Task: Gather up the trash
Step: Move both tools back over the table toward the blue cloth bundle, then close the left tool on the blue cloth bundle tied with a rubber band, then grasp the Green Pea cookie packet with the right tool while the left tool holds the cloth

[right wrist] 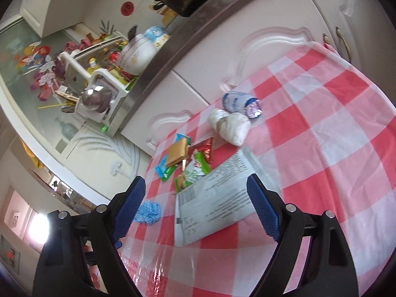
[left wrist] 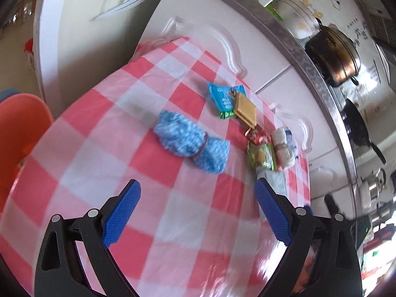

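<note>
left gripper (left wrist: pixel 198 193) open | checked tablecloth (left wrist: pixel 99 148) | white cabinets (left wrist: pixel 198 32)

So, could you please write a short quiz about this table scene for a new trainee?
1. True or false: the left gripper is shut on a wrapper.
2. What lies nearest in front of the right gripper? A) grey printed bag B) small bottle C) blue cloth bundle
3. Fill in: a red band is tied around the ____ cloth bundle.

Key: 1 false, both grippers are open and empty; 2 A; 3 blue.
</note>
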`<state>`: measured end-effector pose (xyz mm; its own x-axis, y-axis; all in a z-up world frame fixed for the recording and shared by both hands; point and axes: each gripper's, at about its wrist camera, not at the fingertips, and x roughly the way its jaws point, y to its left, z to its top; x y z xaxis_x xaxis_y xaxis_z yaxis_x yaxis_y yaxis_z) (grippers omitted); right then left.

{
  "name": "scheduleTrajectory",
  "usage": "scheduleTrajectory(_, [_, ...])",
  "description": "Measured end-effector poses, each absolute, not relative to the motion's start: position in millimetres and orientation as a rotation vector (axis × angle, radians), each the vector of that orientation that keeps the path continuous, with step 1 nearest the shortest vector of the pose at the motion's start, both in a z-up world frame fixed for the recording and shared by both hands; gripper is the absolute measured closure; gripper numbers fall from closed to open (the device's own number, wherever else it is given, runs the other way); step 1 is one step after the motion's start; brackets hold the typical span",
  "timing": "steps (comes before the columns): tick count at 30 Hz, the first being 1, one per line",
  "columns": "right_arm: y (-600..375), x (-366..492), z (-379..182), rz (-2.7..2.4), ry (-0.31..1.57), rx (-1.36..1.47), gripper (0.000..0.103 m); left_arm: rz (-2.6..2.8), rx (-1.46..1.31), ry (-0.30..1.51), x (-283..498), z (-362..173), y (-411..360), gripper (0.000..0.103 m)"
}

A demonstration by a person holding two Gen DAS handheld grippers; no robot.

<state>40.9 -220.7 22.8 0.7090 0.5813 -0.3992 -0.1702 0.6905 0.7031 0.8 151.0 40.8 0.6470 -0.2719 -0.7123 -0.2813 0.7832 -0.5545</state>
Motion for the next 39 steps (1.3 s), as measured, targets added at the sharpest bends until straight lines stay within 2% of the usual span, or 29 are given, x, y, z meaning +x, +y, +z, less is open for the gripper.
scheduleTrajectory(12, [-187, 40, 7, 0.476, 0.762, 0.592, 0.019, 0.124, -0.64, 0.914, 63, 27, 131, 0.01])
scheduleTrajectory(14, [-181, 39, 6, 0.475, 0.772, 0.576, 0.019, 0.137, -0.615, 0.921, 69, 24, 128, 0.015])
scheduleTrajectory(15, [-179, 39, 5, 0.475, 0.776, 0.571, 0.019, 0.146, -0.608, 0.926, 70, 22, 127, 0.023])
scheduleTrajectory(16, [-177, 39, 5, 0.477, 0.781, 0.567, 0.019, 0.155, -0.605, 0.933, 72, 20, 127, 0.027])
scheduleTrajectory(20, [-173, 39, 2, 0.47, 0.793, 0.548, 0.018, 0.169, -0.608, 0.922, 76, 16, 130, 0.029])
scheduleTrajectory(28, [-172, 41, -1, 0.444, 0.799, 0.507, 0.019, 0.065, -0.462, 0.912, 86, 19, 102, 0.054])
scheduleTrajectory(39, [-193, 46, -2, 0.361, 0.804, 0.472, 0.019, -0.275, -0.256, 0.968, 80, 20, 23, 0.055])
